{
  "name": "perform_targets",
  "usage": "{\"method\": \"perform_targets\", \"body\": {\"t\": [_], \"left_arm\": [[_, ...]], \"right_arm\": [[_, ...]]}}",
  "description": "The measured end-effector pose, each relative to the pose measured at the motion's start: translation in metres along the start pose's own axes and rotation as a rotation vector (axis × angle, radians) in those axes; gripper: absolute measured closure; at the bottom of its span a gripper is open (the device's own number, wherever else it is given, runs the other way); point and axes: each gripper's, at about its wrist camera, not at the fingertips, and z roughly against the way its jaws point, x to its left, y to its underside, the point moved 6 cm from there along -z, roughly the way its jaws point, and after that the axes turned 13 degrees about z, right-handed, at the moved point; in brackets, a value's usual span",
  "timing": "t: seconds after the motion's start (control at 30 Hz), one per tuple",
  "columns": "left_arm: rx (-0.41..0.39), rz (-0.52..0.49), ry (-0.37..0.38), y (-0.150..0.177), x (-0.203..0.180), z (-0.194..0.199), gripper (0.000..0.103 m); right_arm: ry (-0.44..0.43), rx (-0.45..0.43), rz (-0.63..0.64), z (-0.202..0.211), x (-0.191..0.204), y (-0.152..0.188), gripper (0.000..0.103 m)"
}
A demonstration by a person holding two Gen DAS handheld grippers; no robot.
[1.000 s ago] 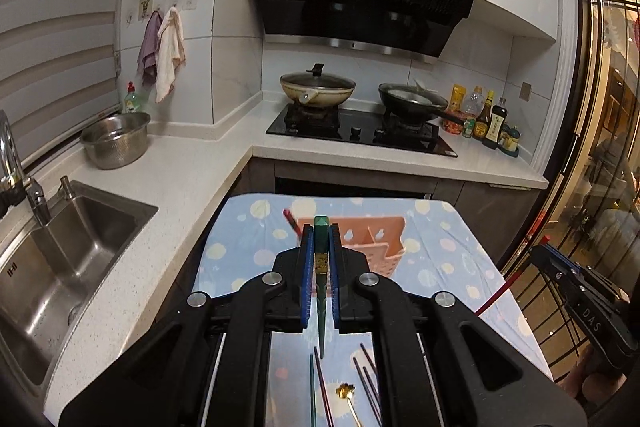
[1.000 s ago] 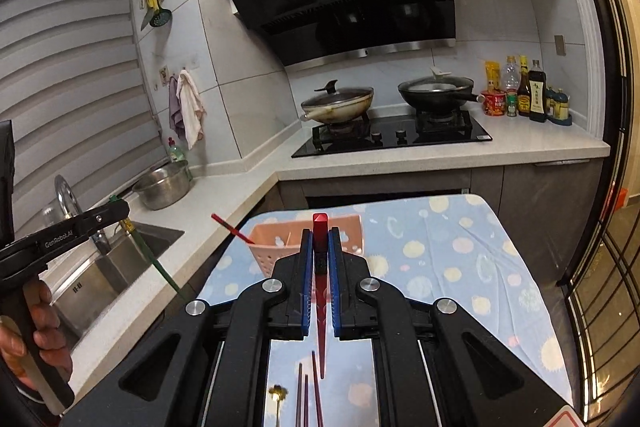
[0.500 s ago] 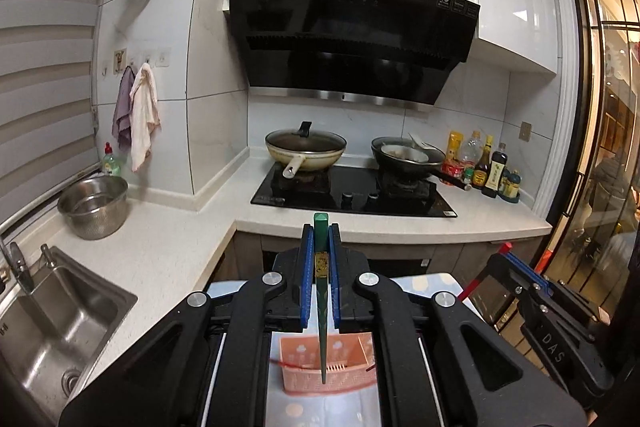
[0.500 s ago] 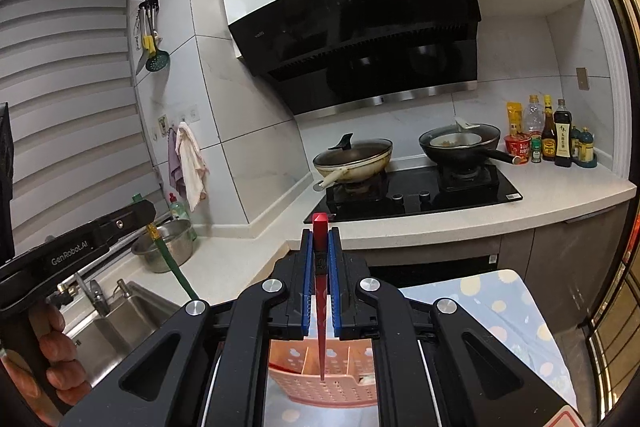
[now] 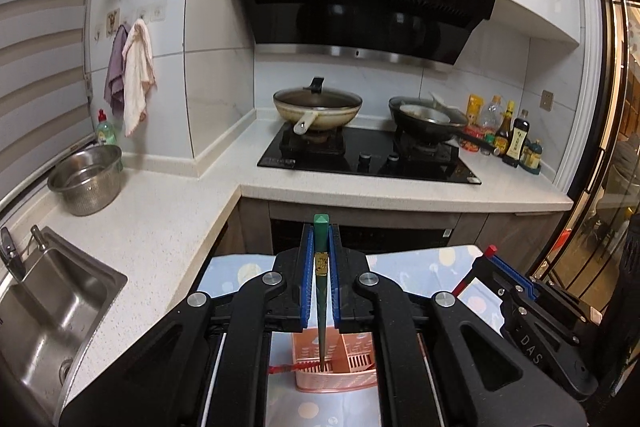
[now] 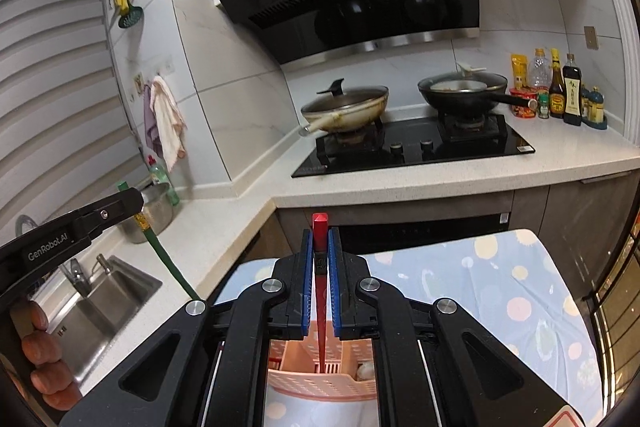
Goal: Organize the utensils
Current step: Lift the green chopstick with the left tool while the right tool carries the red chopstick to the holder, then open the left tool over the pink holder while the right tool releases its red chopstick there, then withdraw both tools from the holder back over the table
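Observation:
My left gripper (image 5: 320, 247) is shut on a green chopstick (image 5: 321, 291) held upright, its tip down inside the pink utensil basket (image 5: 356, 379). My right gripper (image 6: 320, 247) is shut on a red chopstick (image 6: 320, 291), its tip down inside the same pink basket (image 6: 320, 385). A red chopstick (image 5: 280, 367) sticks out of the basket's left side. The right gripper shows in the left wrist view (image 5: 490, 259) and the left gripper in the right wrist view (image 6: 132, 199). The basket stands on a blue dotted tablecloth (image 6: 500, 287).
Behind the table runs an L-shaped counter with a hob (image 5: 368, 155), two pans (image 5: 318, 105), sauce bottles (image 5: 516, 143), a steel colander (image 5: 86, 179) and a sink (image 5: 44, 307). A glass door (image 5: 616, 147) is on the right.
Both grippers have lowered a little, and both chopstick tips have gone from above the basket down into it.

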Motion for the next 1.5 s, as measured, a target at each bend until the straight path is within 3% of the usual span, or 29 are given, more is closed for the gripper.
{"method": "perform_targets", "body": {"t": [0.17, 0.23, 0.27, 0.3, 0.37, 0.67, 0.9, 1.2, 1.5], "left_arm": [[0.036, 0.008, -0.008, 0.011, 0.006, -0.008, 0.096], [0.036, 0.005, -0.027, 0.014, 0.007, -0.008, 0.078], [0.028, 0.008, -0.033, 0.014, 0.008, -0.006, 0.052], [0.006, 0.014, -0.042, 0.014, 0.009, -0.001, 0.036], [-0.015, 0.018, -0.051, 0.015, 0.010, 0.006, 0.029], [-0.016, 0.030, -0.061, 0.022, 0.017, 0.041, 0.021], [-0.031, 0.006, -0.063, 0.046, 0.015, 0.084, 0.014], [0.037, -0.044, -0.084, 0.109, 0.018, 0.126, 0.012], [0.128, -0.027, -0.101, 0.179, 0.039, 0.149, 0.011]], "right_arm": [[0.014, 0.027, 0.008, -0.008, -0.003, 0.009, 0.096], [0.047, 0.022, 0.018, -0.005, -0.005, 0.011, 0.076], [0.062, 0.015, 0.022, -0.002, -0.005, 0.011, 0.069], [0.070, 0.004, 0.021, 0.002, -0.007, 0.011, 0.057], [0.085, -0.014, 0.023, 0.012, -0.009, 0.010, 0.053], [0.065, -0.032, 0.019, 0.059, -0.004, 0.015, 0.048], [0.038, -0.014, 0.032, 0.106, 0.014, 0.039, 0.046], [0.035, 0.024, 0.052, 0.176, 0.030, 0.095, 0.042], [0.019, 0.155, 0.009, 0.207, 0.029, 0.176, 0.042]]}}
